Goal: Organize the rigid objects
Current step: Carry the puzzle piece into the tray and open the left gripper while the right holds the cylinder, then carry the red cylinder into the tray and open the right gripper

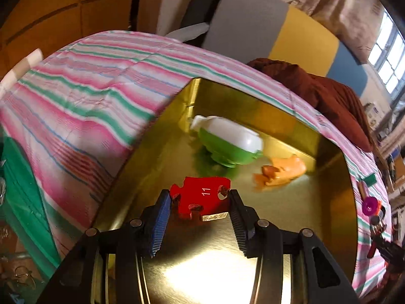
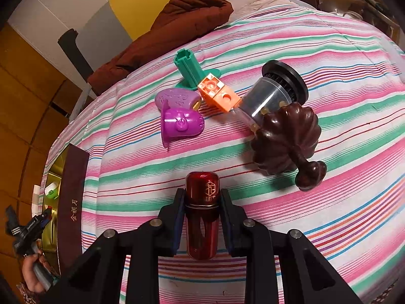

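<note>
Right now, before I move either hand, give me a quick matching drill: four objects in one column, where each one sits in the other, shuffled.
Objects:
1. red puzzle piece
2. dark red bottle
3. green and white lidded cup
4. orange brick

Places:
A. on the striped cloth, among loose items
B. between the left gripper jaws, over the gold tin
C. clamped in the right gripper
D. lying inside the gold tin

Pairs: 1-B, 2-C, 3-D, 4-A
</note>
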